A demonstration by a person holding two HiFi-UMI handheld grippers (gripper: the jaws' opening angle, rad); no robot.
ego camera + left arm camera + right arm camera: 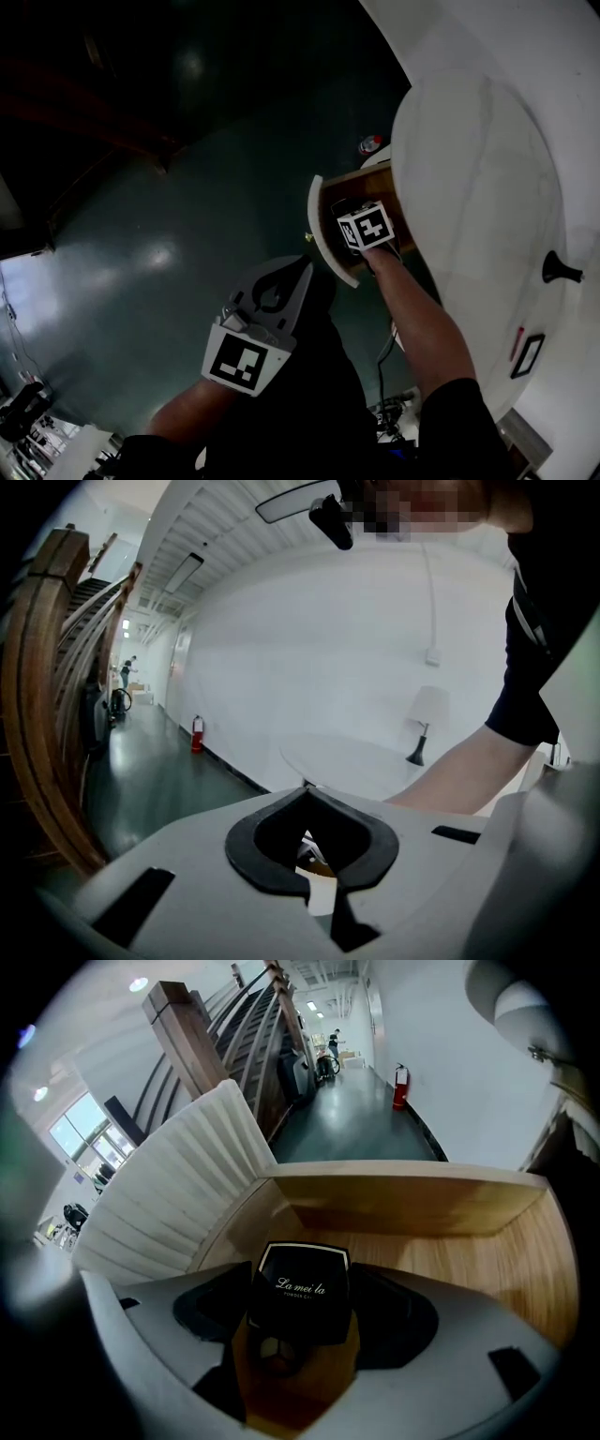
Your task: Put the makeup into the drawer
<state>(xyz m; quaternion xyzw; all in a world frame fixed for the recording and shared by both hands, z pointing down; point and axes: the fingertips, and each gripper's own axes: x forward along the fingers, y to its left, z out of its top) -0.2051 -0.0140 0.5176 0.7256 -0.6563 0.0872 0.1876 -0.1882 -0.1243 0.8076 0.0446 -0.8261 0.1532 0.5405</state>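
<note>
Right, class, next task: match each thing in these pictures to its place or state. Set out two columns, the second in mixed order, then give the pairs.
Things
1. black compact
2. left gripper
3. drawer
4. fire extinguisher

Places or states
A. red, by the white wall
B. pulled open, wooden inside
C. clamped in the right gripper, over the drawer's floor
D. jaws together, nothing held

Pairs: 1-C, 2-D, 3-B, 4-A
</note>
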